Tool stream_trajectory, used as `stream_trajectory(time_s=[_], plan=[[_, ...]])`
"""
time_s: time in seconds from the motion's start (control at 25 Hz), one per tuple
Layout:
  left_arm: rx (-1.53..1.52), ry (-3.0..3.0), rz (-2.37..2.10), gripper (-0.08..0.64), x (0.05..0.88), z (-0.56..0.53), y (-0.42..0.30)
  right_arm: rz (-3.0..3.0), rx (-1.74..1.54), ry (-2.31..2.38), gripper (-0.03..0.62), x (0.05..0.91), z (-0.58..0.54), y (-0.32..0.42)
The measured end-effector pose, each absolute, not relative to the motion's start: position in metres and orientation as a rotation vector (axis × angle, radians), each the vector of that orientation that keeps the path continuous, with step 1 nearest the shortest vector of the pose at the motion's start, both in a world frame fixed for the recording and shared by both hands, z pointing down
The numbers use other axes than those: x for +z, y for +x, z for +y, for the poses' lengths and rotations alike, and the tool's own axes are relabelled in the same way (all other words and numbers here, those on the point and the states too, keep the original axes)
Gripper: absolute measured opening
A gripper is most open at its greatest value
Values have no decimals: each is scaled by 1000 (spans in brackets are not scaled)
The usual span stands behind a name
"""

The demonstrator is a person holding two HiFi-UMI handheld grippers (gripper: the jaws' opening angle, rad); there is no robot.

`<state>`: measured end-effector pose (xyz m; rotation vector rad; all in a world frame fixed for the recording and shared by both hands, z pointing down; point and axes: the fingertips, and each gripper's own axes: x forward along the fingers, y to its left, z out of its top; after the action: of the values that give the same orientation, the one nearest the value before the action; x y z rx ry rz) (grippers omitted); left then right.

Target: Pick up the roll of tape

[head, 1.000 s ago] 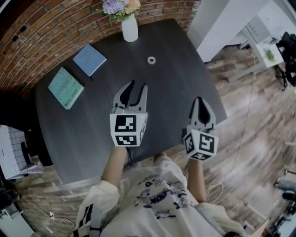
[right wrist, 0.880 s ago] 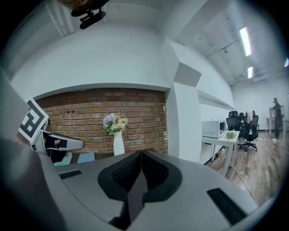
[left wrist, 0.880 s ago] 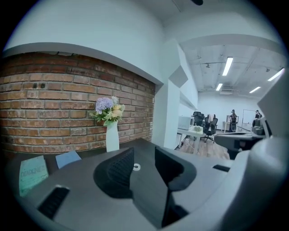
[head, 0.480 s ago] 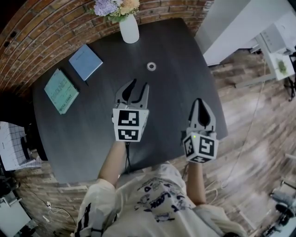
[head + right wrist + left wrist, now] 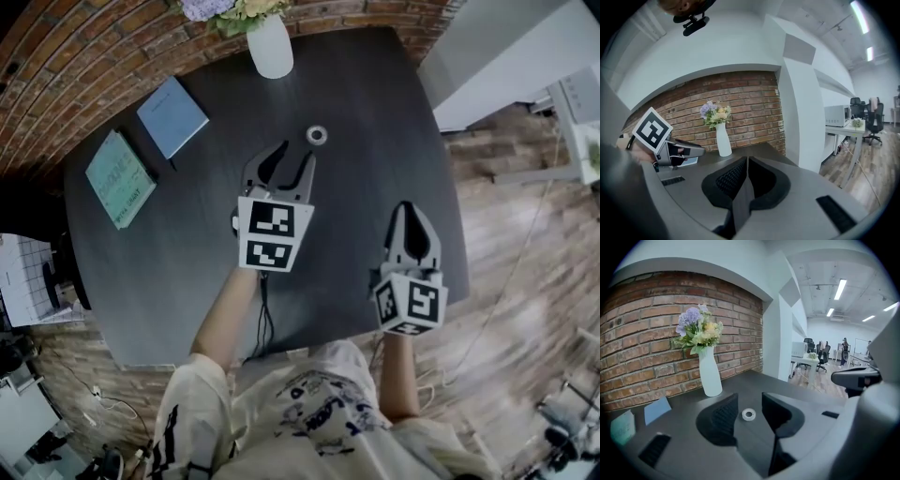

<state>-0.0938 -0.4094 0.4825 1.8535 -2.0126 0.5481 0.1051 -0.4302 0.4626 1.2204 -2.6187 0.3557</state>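
A white vase (image 5: pixel 270 49) is holding lilac and yellow flowers (image 5: pixel 696 326) on the charcoal table (image 5: pixel 375 141); left of the vase are lying a blue book (image 5: pixel 172 116) and a teal book (image 5: pixel 120 178).

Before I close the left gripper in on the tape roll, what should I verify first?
1. Left gripper jaws open: ok, they stand apart in the left gripper view.
2. Tape roll lined up: ok, it shows in the gap between the jaws.
3. Roll within the jaws: not ok, it lies flat on the table ahead of the fingertips, untouched.
4. Approach path: ok, nothing lies between the jaws and the roll; the vase stands farther back.
5. Right gripper out of the way: ok, shut and empty, off to the right near the table edge.
6. Jaw height above the table: cannot tell.
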Motion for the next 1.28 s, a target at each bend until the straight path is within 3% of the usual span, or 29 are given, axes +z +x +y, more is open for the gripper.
stream_trajectory(time_s=[0.68, 1.28], plan=[[661, 1766, -1859, 215, 593, -475, -95, -2559, 425, 1126, 5, 516, -459, 81], [718, 1669, -1797, 219, 645, -487, -104, -2528, 457, 1084, 5, 539, -469, 72]])
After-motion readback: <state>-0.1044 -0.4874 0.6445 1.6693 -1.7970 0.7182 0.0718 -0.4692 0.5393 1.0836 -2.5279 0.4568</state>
